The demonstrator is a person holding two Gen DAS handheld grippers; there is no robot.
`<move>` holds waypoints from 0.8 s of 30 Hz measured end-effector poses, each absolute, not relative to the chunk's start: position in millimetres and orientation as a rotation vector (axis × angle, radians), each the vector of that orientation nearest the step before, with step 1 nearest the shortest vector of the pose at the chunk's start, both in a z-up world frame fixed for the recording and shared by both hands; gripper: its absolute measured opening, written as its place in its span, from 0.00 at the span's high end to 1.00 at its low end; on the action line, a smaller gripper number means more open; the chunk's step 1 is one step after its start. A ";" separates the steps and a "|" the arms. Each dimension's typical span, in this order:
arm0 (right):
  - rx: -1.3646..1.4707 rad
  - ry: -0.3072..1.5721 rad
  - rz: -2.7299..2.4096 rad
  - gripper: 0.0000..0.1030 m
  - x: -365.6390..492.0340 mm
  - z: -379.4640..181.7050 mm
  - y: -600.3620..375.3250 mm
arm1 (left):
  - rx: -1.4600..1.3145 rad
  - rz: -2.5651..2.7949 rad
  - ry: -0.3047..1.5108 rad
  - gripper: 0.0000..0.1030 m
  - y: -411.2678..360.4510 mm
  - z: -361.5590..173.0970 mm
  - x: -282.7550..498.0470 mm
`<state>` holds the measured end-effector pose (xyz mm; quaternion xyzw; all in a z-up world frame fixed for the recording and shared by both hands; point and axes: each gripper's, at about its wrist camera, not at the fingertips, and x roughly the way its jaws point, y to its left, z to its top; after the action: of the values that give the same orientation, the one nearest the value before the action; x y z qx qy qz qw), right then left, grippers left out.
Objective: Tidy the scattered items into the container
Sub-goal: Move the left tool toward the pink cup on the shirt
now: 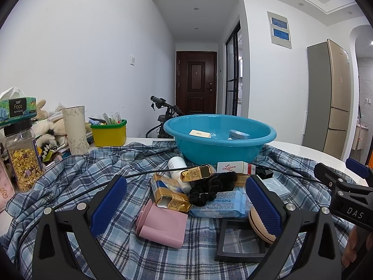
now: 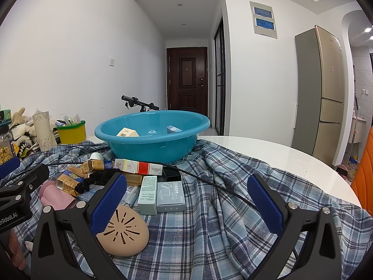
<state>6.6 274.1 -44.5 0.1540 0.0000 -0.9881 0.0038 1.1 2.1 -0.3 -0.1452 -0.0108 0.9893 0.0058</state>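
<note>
The blue basin (image 1: 219, 140) sits at the far middle of the worktop, on the rumpled plaid cloth (image 1: 116, 175). It is a round, glossy turquoise plastic bowl with a rolled rim, and 2 small boxes already lie inside: a cream box (image 1: 200, 133) on the left and a blue box (image 1: 239, 134) on the right.

Just in front of the basin the scattered items crowd together: a white bottle (image 1: 178, 170), 2 gold cartons (image 1: 169, 192), a black scrunchie (image 1: 211, 186), a white-and-red carton (image 1: 233, 166), a pale blue wipes pack (image 1: 223, 204), a pink cup (image 1: 162, 224) lying on its side, a black frame (image 1: 241, 240) lying flat, and a tan perforated puff case (image 2: 123, 231). A teal carton (image 2: 148, 194) and a grey-blue box (image 2: 170, 196) lie side by side. A black cable (image 2: 209, 182) runs across the cloth through the pile.

The left tool (image 1: 186, 206) hovers over the pile with its blue pads spread wide and nothing between them gripped. The right tool (image 2: 186, 206) is equally wide and empty, above the cloth to the right of the pile.

The worktop (image 2: 291, 158) is white and glossy where the cloth ends. On its left stand a yellow tub (image 1: 109, 133) of small things, a patterned tube (image 1: 75, 130), a cereal jar (image 1: 23, 158) and a tissue box (image 1: 18, 109). Beyond are white walls, a dark brown door (image 1: 196, 81), a bicycle (image 1: 163, 112) and a tall fridge (image 1: 331, 93).
</note>
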 end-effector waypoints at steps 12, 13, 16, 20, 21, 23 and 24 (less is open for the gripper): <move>0.483 0.000 -3.098 0.00 7.3 -44.0 273.2 | -0.458 3.091 -0.034 0.00 0.5 0.0 0.7; 0.493 0.001 -3.097 0.00 6.3 -44.2 273.2 | -0.459 3.088 -0.033 0.00 0.3 0.1 0.6; 0.616 0.002 -3.039 0.00 5.0 -43.8 273.8 | -0.470 3.073 -0.012 0.00 2.4 0.0 0.5; 0.728 -0.065 -2.926 0.00 4.3 -36.6 275.5 | -0.569 3.085 0.149 0.00 14.1 5.3 -2.8; 0.723 -0.072 -2.926 0.00 5.5 -31.6 276.4 | -0.579 3.067 0.189 0.00 16.8 10.0 -2.4; 0.701 -0.061 -2.937 0.00 6.1 -21.5 278.5 | -0.557 3.068 0.202 0.00 17.0 18.4 1.0; 0.694 -0.045 -2.943 0.00 5.2 -15.5 278.8 | -0.547 3.072 0.196 0.00 15.7 24.4 2.4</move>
<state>5.2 278.8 -15.5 0.2292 -0.0147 -0.9715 0.0585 2.4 15.7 24.4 -0.1749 0.0627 0.9826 0.0074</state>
